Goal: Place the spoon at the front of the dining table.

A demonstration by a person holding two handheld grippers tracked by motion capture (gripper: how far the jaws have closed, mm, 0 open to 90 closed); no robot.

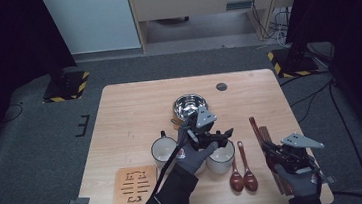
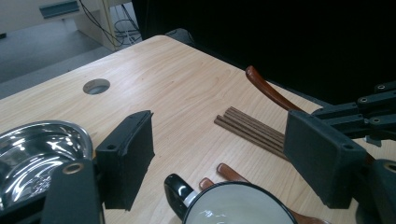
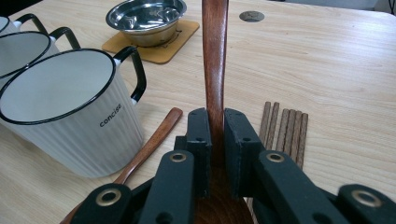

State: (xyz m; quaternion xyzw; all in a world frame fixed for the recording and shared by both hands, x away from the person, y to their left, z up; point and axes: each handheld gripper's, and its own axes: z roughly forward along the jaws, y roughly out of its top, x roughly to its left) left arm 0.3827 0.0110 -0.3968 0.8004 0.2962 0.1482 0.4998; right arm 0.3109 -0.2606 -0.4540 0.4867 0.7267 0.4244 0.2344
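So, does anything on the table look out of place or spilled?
Nothing stands out. The mugs stand upright, the steel bowl sits on its coaster, chopsticks lie together, and the right tongs grip a wooden spoon firmly.

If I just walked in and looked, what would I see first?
Probably the right gripper at the table's right side, clamped on a long brown wooden spoon that sticks out past its jaws. Next, the left gripper hovering with open jaws above a white mug in the middle. Behind the mugs, a shiny steel bowl glints on a wooden coaster.
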